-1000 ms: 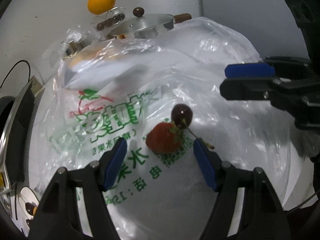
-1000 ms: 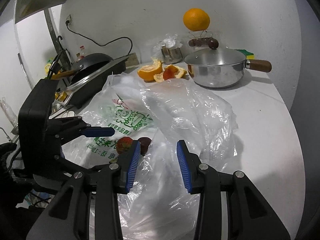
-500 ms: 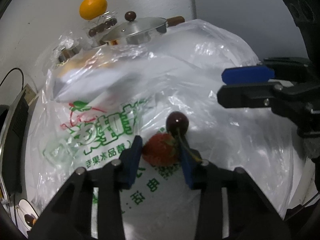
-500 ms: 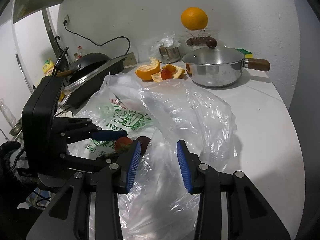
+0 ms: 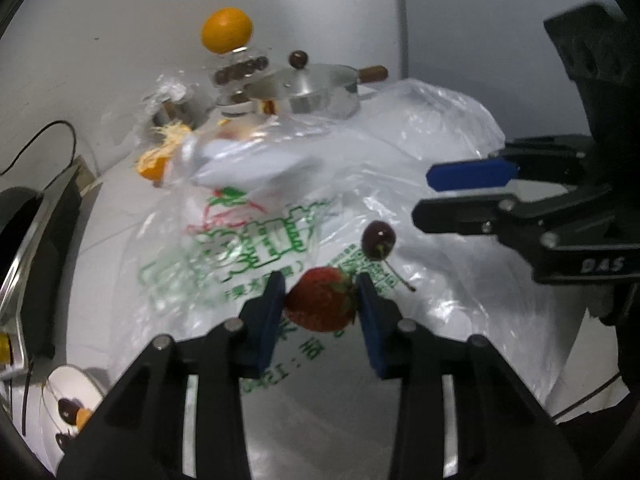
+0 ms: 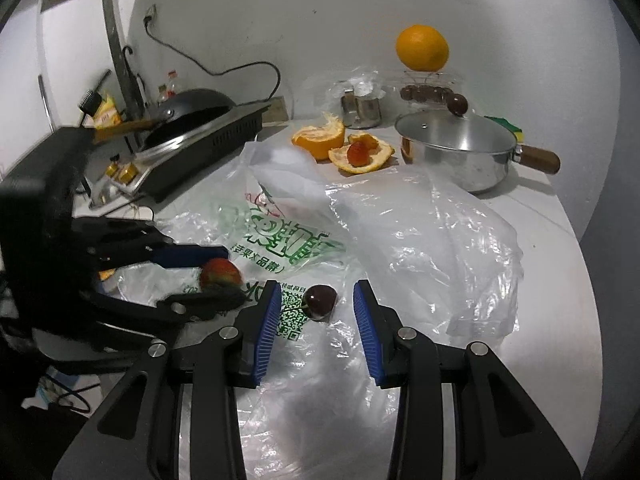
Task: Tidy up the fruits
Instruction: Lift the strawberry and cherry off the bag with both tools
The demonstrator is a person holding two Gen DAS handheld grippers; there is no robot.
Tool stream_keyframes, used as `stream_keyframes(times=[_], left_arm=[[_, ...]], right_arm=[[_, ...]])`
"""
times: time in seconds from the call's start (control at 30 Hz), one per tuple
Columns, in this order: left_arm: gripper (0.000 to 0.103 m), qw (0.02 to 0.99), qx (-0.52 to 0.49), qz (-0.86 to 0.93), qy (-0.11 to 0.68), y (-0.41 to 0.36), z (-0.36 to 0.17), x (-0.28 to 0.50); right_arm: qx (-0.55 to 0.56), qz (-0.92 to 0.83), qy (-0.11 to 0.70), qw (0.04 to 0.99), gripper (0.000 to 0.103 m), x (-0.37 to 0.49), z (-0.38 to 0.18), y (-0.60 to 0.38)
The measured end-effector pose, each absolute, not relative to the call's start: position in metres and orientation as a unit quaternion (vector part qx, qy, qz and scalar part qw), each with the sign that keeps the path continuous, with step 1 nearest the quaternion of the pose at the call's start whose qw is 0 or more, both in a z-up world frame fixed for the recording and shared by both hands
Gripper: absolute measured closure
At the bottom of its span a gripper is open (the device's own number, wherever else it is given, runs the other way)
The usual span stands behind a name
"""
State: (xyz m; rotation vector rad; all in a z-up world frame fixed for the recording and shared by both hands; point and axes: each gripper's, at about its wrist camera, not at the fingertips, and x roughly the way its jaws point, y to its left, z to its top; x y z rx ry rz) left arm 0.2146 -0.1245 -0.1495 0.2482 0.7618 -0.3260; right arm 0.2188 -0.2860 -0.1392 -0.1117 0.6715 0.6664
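In the left wrist view, our left claw (image 5: 320,304) sits low in the middle of the frame, and its two blue pads are clamped on a red strawberry (image 5: 320,304). The strawberry is pinched on both sides, with its green leaves toward the right pad. Just up and to the right of it lies a dark cherry (image 5: 378,240) with a thin stem, on a plastic bag (image 5: 256,240) with green writing. The bag is spread over the white table (image 5: 108,248).

In the right wrist view, our right claw (image 6: 316,320) is in the lower middle of the frame with its blue pads apart and nothing held. The cherry (image 6: 319,302) lies on the bag between the two pads, nearer the left one, and we cannot tell if it touches. To the left in this frame we see the left claw (image 6: 216,280) holding the strawberry (image 6: 220,274), a little blurry.

At the top of this frame a whole orange (image 6: 422,48) sits on a clear stand. Below it is a shiny pot (image 6: 460,152) with a lid and a brown handle. Left of the pot lie orange peels (image 6: 340,144) with another small strawberry (image 6: 357,154) on them. A black stove (image 6: 200,128) stands in the upper left
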Motion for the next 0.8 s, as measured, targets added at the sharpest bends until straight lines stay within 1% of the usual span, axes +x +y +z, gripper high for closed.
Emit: stream_keyframes(times=[0.37,0.43,0.57,0.8], left_arm=[[0.066,0.923,0.059,-0.146,0.350,-0.092,-0.141,0.201],[0.066,0.925,0.052,-0.144,0.347,-0.089,-0.140,0.199],[0.066,0.928,0.045,-0.141,0.342,-0.080,-0.138,0.196],[0.066,0.930,0.036,-0.138,0.339,-0.069,-0.137,0.194]], right_arm=[[-0.089,0.328,0.334,0.879,0.064,0.228,-0.134,-0.257],[-0.096,0.322,0.345,0.876,0.064,0.236,-0.139,-0.251],[-0.095,0.305,0.367,0.873,0.068,0.246,-0.149,-0.246],[-0.093,0.277,0.395,0.871,0.068,0.254,-0.164,-0.244]])
